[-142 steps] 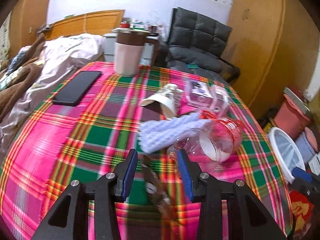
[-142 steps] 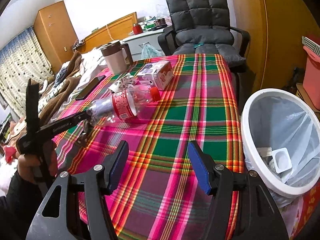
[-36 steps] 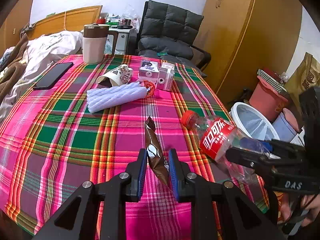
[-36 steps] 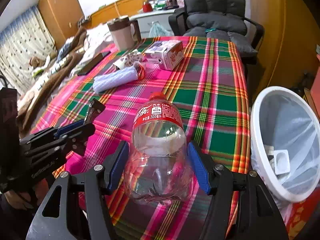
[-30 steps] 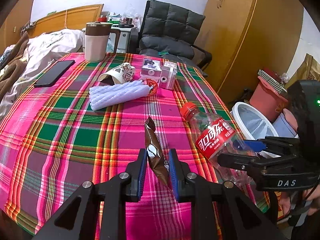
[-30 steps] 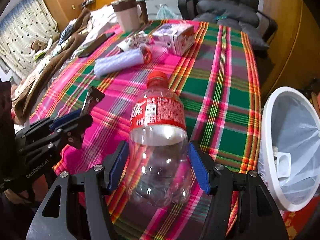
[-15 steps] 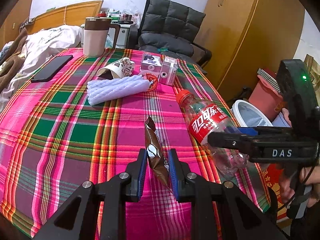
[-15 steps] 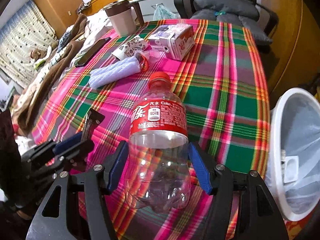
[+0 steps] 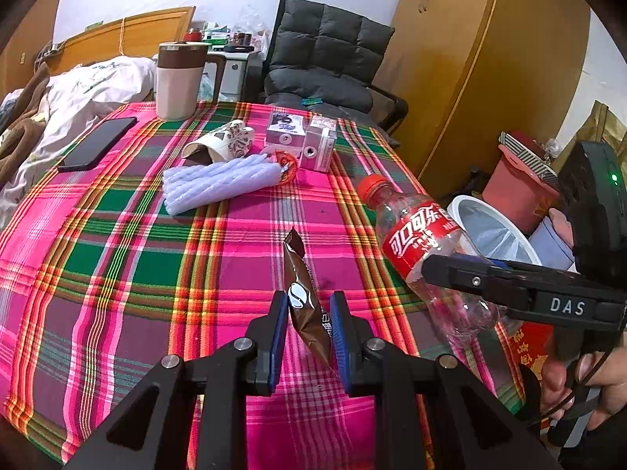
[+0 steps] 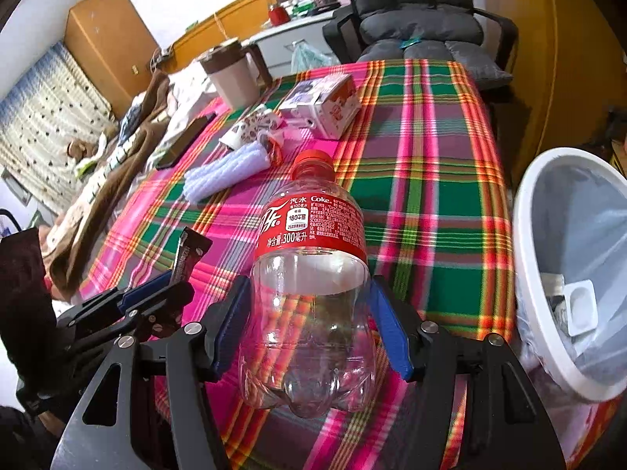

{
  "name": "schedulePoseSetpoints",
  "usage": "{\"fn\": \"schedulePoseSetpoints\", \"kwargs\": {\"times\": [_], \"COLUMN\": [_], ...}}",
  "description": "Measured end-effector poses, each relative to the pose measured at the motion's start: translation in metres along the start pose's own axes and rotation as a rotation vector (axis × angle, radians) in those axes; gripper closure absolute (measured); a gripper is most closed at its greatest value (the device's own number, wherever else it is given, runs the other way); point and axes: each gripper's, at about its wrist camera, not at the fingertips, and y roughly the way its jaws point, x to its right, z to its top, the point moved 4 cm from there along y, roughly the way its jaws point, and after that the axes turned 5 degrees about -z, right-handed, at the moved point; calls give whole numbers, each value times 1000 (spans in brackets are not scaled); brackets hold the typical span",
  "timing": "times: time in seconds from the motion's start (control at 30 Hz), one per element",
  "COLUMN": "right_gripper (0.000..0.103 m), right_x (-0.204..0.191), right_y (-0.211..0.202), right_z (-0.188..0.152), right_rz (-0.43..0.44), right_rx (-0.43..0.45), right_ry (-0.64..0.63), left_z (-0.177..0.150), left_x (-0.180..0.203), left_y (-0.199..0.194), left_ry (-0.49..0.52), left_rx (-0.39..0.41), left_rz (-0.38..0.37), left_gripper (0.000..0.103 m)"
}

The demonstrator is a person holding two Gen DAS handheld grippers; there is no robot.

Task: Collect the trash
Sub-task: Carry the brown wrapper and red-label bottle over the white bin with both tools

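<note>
While left claw [image 9: 305,323] grips thin brown foil sachet [image 9: 305,305] at lower centre, right claw [image 10: 309,325] clamps empty clear red-labelled plastic bottle [image 10: 309,274], white lined bin [image 10: 564,274] far right.

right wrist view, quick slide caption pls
Right gripper holds an empty cola bottle beside the white bin.

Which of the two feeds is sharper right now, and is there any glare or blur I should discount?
Left wrist view: sharp, evenly lit, brown wrapper print legible; strong fisheye bending at the edges. Right wrist view: softer, tablecloth stripes and white bin rim smeared by motion; bottle label still readable, cloth showing distorted through its clear body.
</note>
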Motion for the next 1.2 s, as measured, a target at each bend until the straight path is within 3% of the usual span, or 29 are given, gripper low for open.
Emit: {"fn": "schedulePoseSetpoints", "kwargs": {"times": [0.6,1.2], "right_gripper": [40,40], "right_x": [51,123], "right_y": [-54,-86], "right_z": [-5,-27], "right_rz": [-131,-252], "right_rx": [163,209], "right_ry": [106,242], "left_z": [28,42], "left_x": [78,180], "left_y": [14,68], "left_ry": [140,266], "left_rx": [3,-47], "left_rz": [-110,-254], "left_gripper": [81,81]}}
